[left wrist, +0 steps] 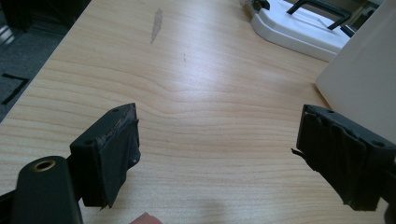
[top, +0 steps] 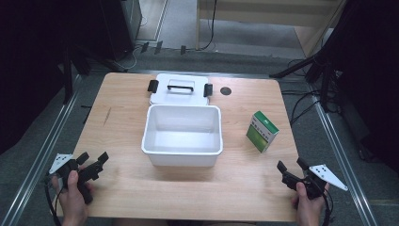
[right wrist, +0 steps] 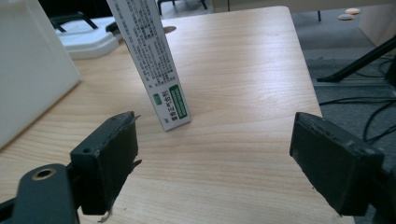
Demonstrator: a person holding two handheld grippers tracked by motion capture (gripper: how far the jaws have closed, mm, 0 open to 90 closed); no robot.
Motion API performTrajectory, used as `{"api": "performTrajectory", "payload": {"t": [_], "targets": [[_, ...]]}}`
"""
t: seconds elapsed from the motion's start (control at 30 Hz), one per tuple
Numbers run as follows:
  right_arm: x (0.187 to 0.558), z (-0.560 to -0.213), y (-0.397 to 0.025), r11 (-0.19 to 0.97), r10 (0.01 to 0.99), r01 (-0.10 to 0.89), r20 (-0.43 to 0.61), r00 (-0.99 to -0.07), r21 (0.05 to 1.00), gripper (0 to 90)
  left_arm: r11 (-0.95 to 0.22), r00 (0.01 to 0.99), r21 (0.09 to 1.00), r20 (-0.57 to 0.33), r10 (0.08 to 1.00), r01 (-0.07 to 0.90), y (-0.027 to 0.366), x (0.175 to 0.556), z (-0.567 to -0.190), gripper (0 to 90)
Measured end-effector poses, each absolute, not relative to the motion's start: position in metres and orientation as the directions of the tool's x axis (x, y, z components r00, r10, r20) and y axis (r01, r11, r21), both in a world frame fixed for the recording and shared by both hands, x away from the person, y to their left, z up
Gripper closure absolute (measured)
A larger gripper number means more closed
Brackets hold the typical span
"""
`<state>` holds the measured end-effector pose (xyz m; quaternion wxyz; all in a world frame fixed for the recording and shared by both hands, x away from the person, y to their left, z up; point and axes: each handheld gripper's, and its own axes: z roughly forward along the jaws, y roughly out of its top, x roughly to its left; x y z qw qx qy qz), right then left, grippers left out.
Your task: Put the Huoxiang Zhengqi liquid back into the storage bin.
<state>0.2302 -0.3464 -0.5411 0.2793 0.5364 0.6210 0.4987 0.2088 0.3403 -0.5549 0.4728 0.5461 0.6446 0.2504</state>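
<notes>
A white open bin [top: 182, 135] stands empty at the middle of the wooden table. Behind it lies its white lid [top: 179, 88] with a black handle and two black clips. A green and white carton [top: 262, 131] stands upright to the right of the bin. My left gripper [top: 92, 160] rests open at the near left corner, its jaws wide apart over bare wood [left wrist: 215, 126], with the bin wall [left wrist: 364, 79] to its right. My right gripper [top: 291, 166] is open at the near right, below the carton [right wrist: 154, 65], holding nothing.
A round dark hole [top: 226, 91] sits in the table [top: 117, 132] near the far right of the lid. Metal rails run along both sides of the table. Tripod legs and cables lie on the floor to the right.
</notes>
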Motion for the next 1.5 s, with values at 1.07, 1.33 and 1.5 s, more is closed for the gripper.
{"api": "performTrajectory", "payload": {"t": [1.07,1.33,1.5], "targets": [[0.239,-0.504,-0.334,0.226,0.878,0.591,0.101,-0.468,0.774,30.6,0.281,0.057,0.841,-0.345,0.937,0.463,0.342,0.209,-0.555,14.1],[0.260,-0.485,-0.318,0.323,0.883,0.736,0.091,-0.461,0.595,24.5,0.258,0.061,0.847,-0.322,0.945,0.465,0.340,0.209,-0.554,14.0],[0.271,-0.477,-0.310,0.391,0.865,0.778,0.093,-0.493,0.492,22.4,0.262,0.059,0.845,-0.325,0.944,0.466,0.340,0.209,-0.555,14.0]]}}
